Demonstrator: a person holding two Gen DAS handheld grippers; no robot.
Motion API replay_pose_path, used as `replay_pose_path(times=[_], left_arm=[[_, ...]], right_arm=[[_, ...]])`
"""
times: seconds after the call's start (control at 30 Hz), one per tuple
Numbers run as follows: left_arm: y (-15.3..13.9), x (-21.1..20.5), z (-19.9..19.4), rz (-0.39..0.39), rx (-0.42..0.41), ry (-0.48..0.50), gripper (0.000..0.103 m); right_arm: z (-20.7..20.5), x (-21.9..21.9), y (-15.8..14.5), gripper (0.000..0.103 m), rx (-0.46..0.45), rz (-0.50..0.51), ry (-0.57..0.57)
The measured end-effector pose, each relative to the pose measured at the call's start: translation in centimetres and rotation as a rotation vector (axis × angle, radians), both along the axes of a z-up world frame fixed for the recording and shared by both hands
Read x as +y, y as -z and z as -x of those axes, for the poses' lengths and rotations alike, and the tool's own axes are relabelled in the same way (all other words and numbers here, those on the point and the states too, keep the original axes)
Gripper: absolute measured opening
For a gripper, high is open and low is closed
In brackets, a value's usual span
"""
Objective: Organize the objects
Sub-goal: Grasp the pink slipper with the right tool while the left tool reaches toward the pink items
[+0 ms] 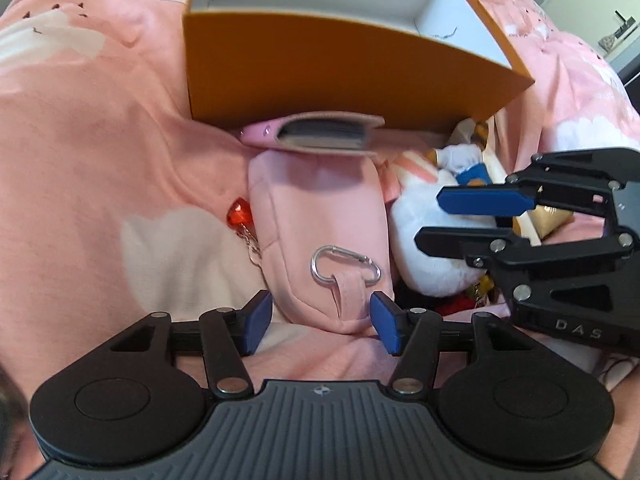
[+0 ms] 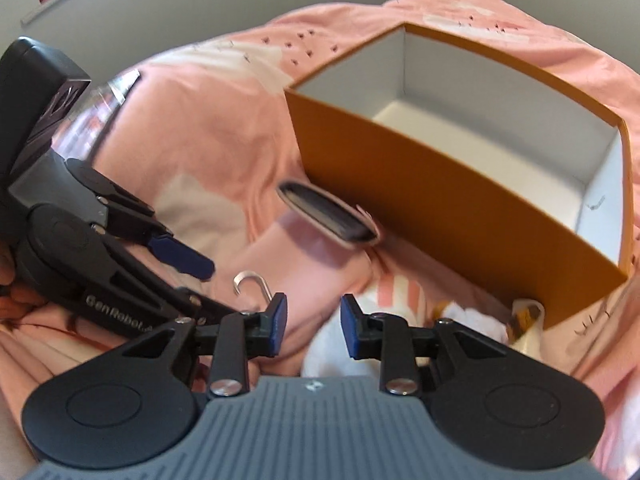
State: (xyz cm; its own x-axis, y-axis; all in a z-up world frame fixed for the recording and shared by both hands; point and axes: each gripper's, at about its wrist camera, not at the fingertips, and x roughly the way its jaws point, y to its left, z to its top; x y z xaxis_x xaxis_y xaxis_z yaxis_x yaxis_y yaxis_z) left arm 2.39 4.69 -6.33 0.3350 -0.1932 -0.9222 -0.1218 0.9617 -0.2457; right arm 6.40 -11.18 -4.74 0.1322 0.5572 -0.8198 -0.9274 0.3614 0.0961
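crowding the orange box (image 1: pixel 340 68): pink pouch (image 1: pixel 320 216), white plush (image 1: pixel 432 248); both hand-held grippers apart.

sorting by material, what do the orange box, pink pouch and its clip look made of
orange box: likely stiff matte cardboard, with thin flat walls and white inside.
pink pouch: soft matte fabric, creased and stitched.
clip: shiny silver, probably metal.

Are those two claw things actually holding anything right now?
No. The left gripper is open around the pink pouch's end without pinching it, and the right gripper is open above the white plush toy.
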Motion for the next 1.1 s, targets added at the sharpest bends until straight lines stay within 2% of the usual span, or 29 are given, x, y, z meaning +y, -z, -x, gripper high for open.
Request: replay_pose_path(times=[0.07,0.27,0.5,0.53,0.6,0.7,0.87,1.03,1.07,1.1], left_arm=[[0.1,0.1,0.2,0.011,-0.007,-0.003,0.057],[-0.3,0.2,0.6,0.032,-0.047,0.000,0.047],[-2.3,1.9,1.4,0.110,-0.147,-0.068,0.042],[-2.5,2.0,1.3,0.124,-0.159,-0.080,0.023],[-2.8,2.4,1.1,0.155,-0.173,-0.102,0.024],[-2.7,2.4,0.9,0.162,-0.178,-0.115,0.024],[-3.3,2.4,0.9,0.178,-0.209,-0.130,0.024],[-3.7,2.5,0.9,0.176,-0.229,-0.147,0.024],[-3.8,2.6,0.9,0.176,-0.235,-0.155,0.024],[-3.8,2.7,0.9,0.178,-0.245,-0.164,0.024]], right_arm=[[0.0,0.0,0.2,0.032,-0.002,0.007,0.005],[0.4,0.2,0.5,0.032,-0.019,0.016,-0.009],[1.8,-0.4,0.3,0.032,-0.046,0.018,-0.066],[2.1,-0.4,0.4,0.032,-0.047,0.019,-0.079],[2.5,-0.3,0.3,0.033,-0.051,0.023,-0.100],[2.7,-0.2,0.5,0.040,-0.043,0.031,-0.115],[2.7,0.3,1.1,0.044,-0.021,0.049,-0.124],[2.4,0.7,1.4,0.045,-0.036,0.024,-0.079],[2.3,0.8,1.5,0.043,-0.028,0.018,-0.075],[2.3,0.7,1.4,0.037,-0.025,0.007,-0.074]])
